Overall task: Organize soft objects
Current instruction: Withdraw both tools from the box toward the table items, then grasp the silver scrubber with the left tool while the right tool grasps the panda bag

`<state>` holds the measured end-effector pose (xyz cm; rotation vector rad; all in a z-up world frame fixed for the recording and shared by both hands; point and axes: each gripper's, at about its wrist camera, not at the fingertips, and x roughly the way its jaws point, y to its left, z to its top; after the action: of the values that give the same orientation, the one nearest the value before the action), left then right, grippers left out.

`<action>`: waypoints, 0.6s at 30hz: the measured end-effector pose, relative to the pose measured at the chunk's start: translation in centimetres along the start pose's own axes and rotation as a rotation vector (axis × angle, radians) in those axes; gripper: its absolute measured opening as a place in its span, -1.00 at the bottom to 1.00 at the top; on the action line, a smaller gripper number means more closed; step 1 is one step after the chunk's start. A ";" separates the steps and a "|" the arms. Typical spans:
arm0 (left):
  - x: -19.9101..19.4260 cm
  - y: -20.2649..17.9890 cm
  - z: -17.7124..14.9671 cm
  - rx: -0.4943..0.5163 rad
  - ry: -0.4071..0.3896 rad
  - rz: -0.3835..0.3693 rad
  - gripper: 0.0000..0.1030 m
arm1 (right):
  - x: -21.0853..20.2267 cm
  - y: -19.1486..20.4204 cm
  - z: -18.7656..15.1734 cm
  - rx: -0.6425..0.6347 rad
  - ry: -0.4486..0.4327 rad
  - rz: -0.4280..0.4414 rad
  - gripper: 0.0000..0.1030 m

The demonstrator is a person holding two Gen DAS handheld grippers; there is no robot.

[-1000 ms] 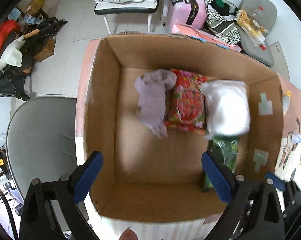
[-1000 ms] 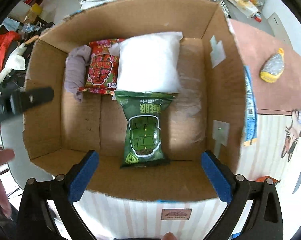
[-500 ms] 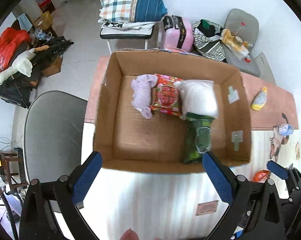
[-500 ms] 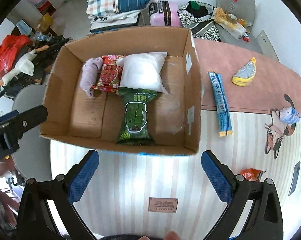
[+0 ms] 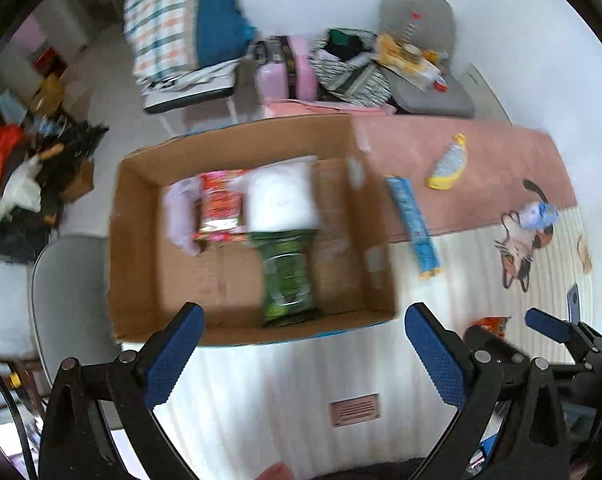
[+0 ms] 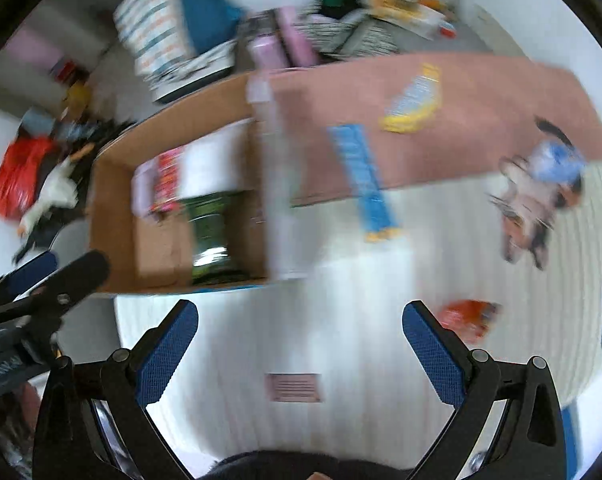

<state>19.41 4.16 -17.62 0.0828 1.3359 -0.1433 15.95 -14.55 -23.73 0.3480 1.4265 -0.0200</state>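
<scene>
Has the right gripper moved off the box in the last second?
Yes. The right gripper has pulled back and swung right: the cardboard box, which filled its view before, now sits small at left, with striped table beneath the open jaws.

Matt brown cardboard box (image 5: 141, 248), glossy green plastic packet (image 5: 287, 280), soft lilac cloth (image 5: 179, 214), textured blue tool pads (image 5: 169, 364)

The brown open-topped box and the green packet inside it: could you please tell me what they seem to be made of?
The brown open-topped box looks like matte corrugated cardboard, with raw tan walls and folded floor flaps. The green packet appears to be glossy plastic film, judging by its bright glare, though the view is blurred.
</scene>
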 end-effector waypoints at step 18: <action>11.4 -14.5 2.7 0.174 0.259 -0.009 0.99 | 15.4 -21.9 -6.8 0.744 0.240 0.218 0.09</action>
<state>22.37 -11.22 -27.75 0.2494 1.5803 -0.2630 6.93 -30.71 -44.29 1.1471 1.5733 -0.3469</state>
